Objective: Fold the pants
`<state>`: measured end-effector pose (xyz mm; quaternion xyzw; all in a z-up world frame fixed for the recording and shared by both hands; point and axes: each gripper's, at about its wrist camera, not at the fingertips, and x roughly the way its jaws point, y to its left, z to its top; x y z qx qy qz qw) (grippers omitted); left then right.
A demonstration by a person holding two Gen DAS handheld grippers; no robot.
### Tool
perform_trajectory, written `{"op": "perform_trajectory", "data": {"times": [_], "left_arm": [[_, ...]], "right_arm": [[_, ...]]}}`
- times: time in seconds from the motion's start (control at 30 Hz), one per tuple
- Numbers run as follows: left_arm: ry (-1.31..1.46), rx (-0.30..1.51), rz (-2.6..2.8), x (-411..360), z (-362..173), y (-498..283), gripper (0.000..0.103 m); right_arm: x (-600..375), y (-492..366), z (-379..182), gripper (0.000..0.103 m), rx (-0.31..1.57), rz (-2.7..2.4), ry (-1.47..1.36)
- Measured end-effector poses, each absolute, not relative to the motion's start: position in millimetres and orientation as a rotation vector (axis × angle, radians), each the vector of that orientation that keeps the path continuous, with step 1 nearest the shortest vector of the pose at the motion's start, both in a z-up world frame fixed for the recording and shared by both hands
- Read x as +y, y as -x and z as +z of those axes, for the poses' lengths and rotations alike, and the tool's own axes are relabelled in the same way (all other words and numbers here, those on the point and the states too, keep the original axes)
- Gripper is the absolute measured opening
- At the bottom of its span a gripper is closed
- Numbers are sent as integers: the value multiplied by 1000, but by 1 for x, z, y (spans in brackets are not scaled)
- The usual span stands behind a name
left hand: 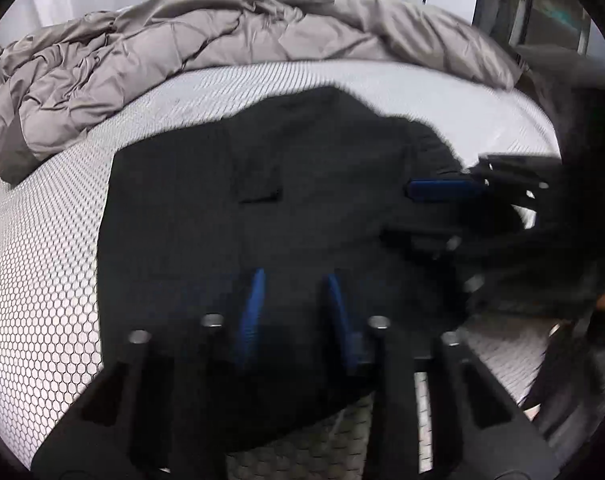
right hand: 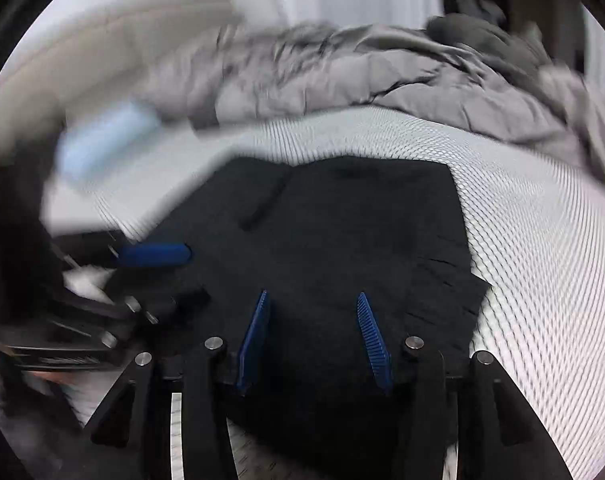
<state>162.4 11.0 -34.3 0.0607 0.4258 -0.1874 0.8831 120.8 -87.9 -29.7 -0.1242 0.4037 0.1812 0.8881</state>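
Black pants (left hand: 286, 200) lie folded in a compact block on the white honeycomb-patterned mattress (left hand: 42, 280). My left gripper (left hand: 294, 276) hovers over the near edge of the pants, blue fingers apart and empty. My right gripper (right hand: 314, 300) is also open over the pants (right hand: 342, 232), nothing between its pads. Each gripper shows in the other's view: the right one (left hand: 446, 190) at the pants' right side, the left one (right hand: 154, 254) at the left side. The right wrist view is blurred by motion.
A rumpled grey duvet (left hand: 162, 64) is bunched along the far side of the mattress (right hand: 542, 260) and also shows in the right wrist view (right hand: 382, 76). A pale blue object (right hand: 102, 144) lies blurred at far left. White curtains hang behind.
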Motion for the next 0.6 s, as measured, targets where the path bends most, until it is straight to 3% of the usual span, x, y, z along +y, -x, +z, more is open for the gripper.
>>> {"op": "perform_trajectory", "data": {"times": [0.17, 0.27, 0.33, 0.47, 0.57, 0.6], "left_arm": [[-142, 842, -381, 35, -35, -130, 18], [-131, 835, -371, 46, -34, -121, 19], [-125, 831, -359, 52, -26, -123, 19], [-60, 752, -331, 56, -1, -138, 59], [-38, 806, -320, 55, -5, -176, 60], [-50, 854, -309, 56, -14, -187, 60]], "right_arm": [[-123, -104, -27, 48, 836, 315, 315], [-153, -102, -23, 62, 872, 271, 220], [-156, -108, -13, 62, 845, 278, 160], [-137, -110, 4, 62, 762, 354, 126], [-107, -128, -11, 61, 823, 400, 184], [-98, -134, -18, 56, 849, 396, 230]]}}
